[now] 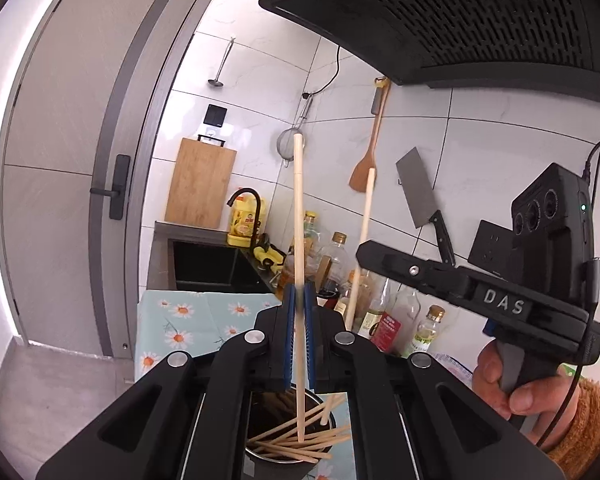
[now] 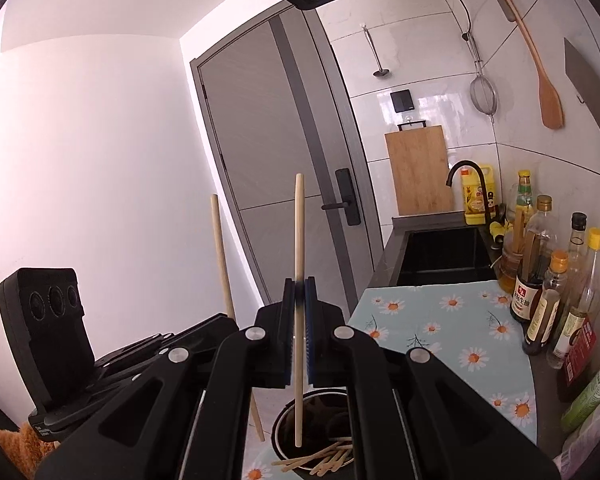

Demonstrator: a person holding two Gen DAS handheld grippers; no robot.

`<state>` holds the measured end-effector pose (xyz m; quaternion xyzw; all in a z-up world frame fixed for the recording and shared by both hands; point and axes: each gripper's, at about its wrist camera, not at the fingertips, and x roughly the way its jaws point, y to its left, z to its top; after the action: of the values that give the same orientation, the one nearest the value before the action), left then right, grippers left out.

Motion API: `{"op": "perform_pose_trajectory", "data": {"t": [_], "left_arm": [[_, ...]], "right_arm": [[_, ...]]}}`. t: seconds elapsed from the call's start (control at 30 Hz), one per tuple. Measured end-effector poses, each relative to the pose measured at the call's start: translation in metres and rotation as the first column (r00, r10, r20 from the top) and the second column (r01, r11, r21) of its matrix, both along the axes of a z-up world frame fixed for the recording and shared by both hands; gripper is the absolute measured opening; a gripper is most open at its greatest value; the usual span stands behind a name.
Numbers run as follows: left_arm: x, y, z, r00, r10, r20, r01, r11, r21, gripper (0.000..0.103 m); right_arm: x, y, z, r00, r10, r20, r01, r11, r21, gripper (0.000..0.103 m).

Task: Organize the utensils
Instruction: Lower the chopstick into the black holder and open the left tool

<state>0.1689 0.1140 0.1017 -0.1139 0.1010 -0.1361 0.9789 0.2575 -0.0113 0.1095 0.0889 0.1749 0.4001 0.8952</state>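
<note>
The tabletop (image 2: 440, 320), spread with a pale blue cloth printed with daisies, runs ahead and to the right of the right hand-held gripper (image 2: 299, 292), toward a black sink and a row of oil and sauce bottles along the tiled wall. Directly beneath both tools stands the dark round metal utensil canister (image 2: 284, 428), its mouth open upward, with a loose fan of thin pale wooden chopsticks (image 1: 296, 440) lying crossed inside it and over its rim. The left hand-held gripper (image 1: 299, 300) is clamped on one long pale wooden chopstick (image 1: 298, 216); the stick stands nearly upright, its top rising well above the blue pads and its lower tip already down among the sticks in the canister. The right hand-held gripper is likewise pressed together on a second pale wooden chopstick (image 2: 299, 240), held nearly vertical, its lower end hanging just inside the canister's mouth. Both sticks have their long axis up and down, in line with the opening below, so the drop looks like a matter of releasing; the left stick seems the deeper seated of the two.
</note>
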Motion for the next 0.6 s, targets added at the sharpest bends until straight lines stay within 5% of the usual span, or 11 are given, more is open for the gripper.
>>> {"op": "perform_pose_trajectory", "data": {"t": [0.4, 0.47, 0.6], "left_arm": [[0.010, 0.003, -0.045, 0.999, 0.032, 0.022, -0.033, 0.999, 0.012, 0.004], [0.011, 0.003, -0.048, 0.999, 0.047, 0.019, -0.047, 0.999, 0.024, 0.005], [0.012, 0.000, -0.052, 0.998, 0.055, 0.011, -0.055, 0.997, 0.046, 0.006]], "right_arm": [[0.009, 0.015, -0.049, 0.999, -0.022, 0.046, 0.024, 0.999, -0.044, 0.006], [0.010, 0.016, -0.052, 0.999, -0.018, 0.030, 0.020, 0.999, -0.051, 0.025], [0.007, 0.013, -0.055, 0.999, -0.030, 0.019, 0.031, 0.998, -0.047, 0.030]]}}
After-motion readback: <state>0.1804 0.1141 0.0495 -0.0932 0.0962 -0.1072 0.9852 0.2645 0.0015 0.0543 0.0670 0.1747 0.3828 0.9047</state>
